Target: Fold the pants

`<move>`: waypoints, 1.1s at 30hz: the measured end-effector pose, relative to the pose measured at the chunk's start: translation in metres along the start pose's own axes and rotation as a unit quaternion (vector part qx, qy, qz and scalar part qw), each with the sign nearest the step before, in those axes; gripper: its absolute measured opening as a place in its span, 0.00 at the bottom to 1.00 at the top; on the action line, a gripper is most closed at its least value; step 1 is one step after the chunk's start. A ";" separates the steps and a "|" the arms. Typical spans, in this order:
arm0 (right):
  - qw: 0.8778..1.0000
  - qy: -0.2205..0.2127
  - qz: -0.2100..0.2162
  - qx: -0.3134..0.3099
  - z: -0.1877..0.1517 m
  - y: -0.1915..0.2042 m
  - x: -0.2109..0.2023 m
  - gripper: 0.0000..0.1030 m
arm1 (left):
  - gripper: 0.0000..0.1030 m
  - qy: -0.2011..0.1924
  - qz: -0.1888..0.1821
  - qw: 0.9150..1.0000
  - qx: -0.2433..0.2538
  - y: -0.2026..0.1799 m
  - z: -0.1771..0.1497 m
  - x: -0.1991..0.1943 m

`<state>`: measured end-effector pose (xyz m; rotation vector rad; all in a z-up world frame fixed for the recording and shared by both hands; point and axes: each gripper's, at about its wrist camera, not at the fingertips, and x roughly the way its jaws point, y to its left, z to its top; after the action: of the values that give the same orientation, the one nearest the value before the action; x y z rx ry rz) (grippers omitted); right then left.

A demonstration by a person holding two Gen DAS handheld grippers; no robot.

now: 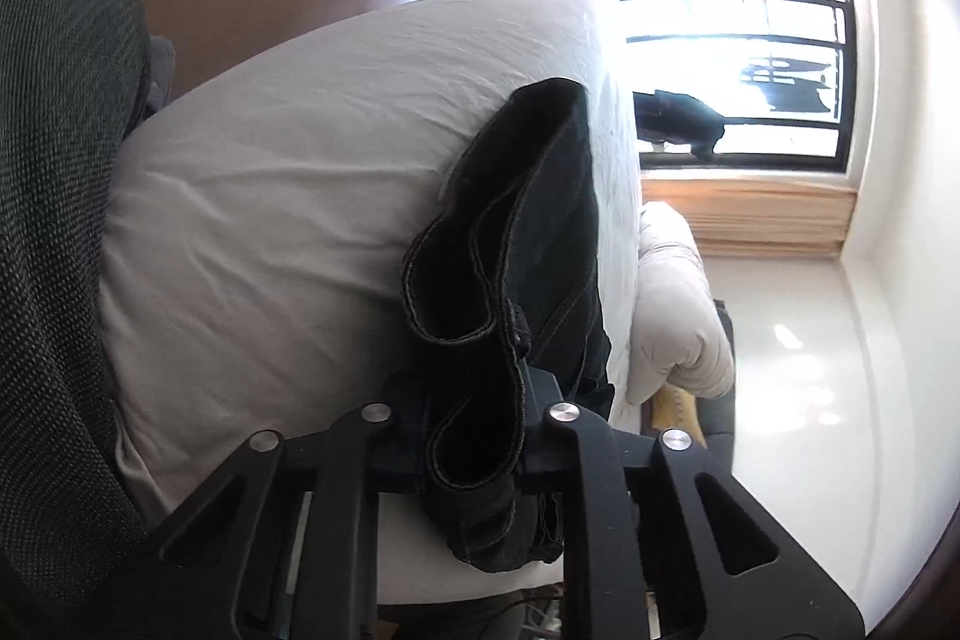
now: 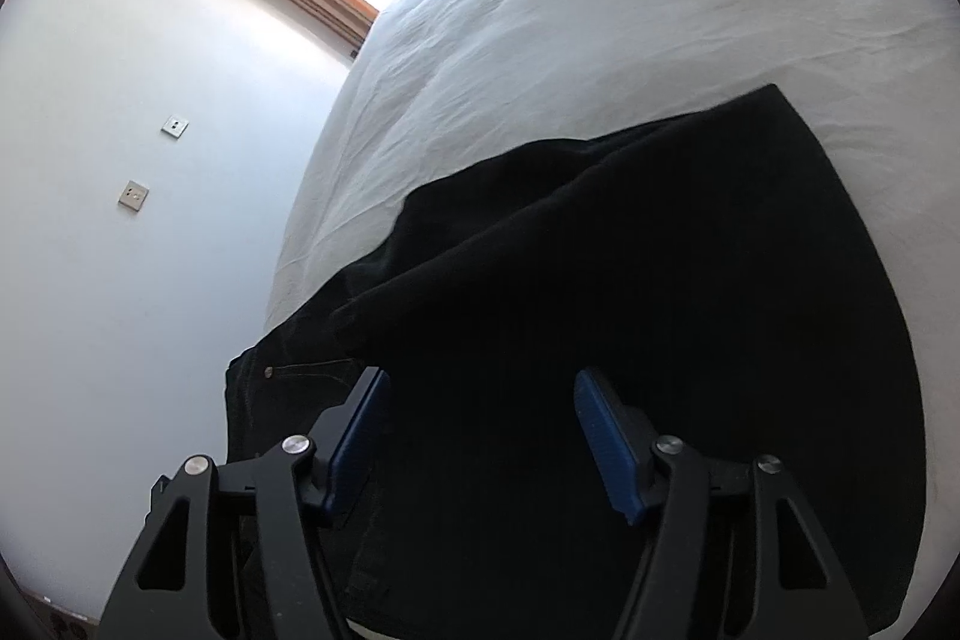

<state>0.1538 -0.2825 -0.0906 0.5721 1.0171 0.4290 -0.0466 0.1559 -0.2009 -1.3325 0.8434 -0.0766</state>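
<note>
Right, left tool [image 1: 474, 436] is clamped tight on the black pants [image 1: 528, 244] – fingers pinched on a bunched fold of dark denim, stitched hems looping up just above the grip. Pants lie along the far edge of the bed [image 1: 288, 172], over pale wrinkled sheets, w/ a rolled duvet [image 1: 678, 316] hanging past that edge. Barred window [image 1: 750, 58] blazing bright behind, wooden blind stacked beside it. Someone's dark knit sleeve [image 1: 54, 196] fills the left of the left-wrist view.

Over to the right wrist: right tool [image 2: 480, 436] spread wide, blue pads [image 2: 606, 442] apart, nothing pinched. It hovers over the pants [image 2: 630, 316], which lie as a broad black sheet across the near part of the bed [image 2: 600, 28]; a rivet and pocket seam show by the left finger. White wall [image 2: 150, 220] w/ two switch plates beyond the bed edge.
</note>
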 end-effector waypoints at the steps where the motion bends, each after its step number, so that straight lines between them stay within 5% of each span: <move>1: 1.000 0.004 0.013 -0.010 0.001 0.009 0.000 0.66 | 0.14 -0.002 0.004 1.000 0.009 -0.005 -0.001 0.001; 7: 0.990 0.062 0.107 -0.065 0.007 0.063 0.033 0.66 | 0.12 -0.011 0.012 0.998 0.056 -0.033 -0.005 0.012; 12: 0.983 0.163 0.089 -0.005 0.010 0.048 0.105 0.65 | 0.12 -0.014 0.016 0.995 0.093 -0.066 -0.006 0.026; 22: 0.983 0.137 0.117 0.025 0.013 0.043 0.103 0.66 | 0.12 -0.014 0.028 0.984 0.177 -0.124 -0.012 0.045; 27: 0.983 0.117 0.133 0.037 0.023 0.035 0.073 0.71 | 0.12 0.002 0.024 0.967 0.254 -0.178 -0.029 0.067; 33: 0.978 0.081 0.181 0.073 0.041 -0.003 0.027 0.73 | 0.12 0.083 0.017 0.924 0.374 -0.261 -0.090 0.146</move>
<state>0.2031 -0.2794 -0.0938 0.8708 1.1083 0.7357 0.1110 -0.0640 -0.0455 -0.5931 0.8578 -0.4468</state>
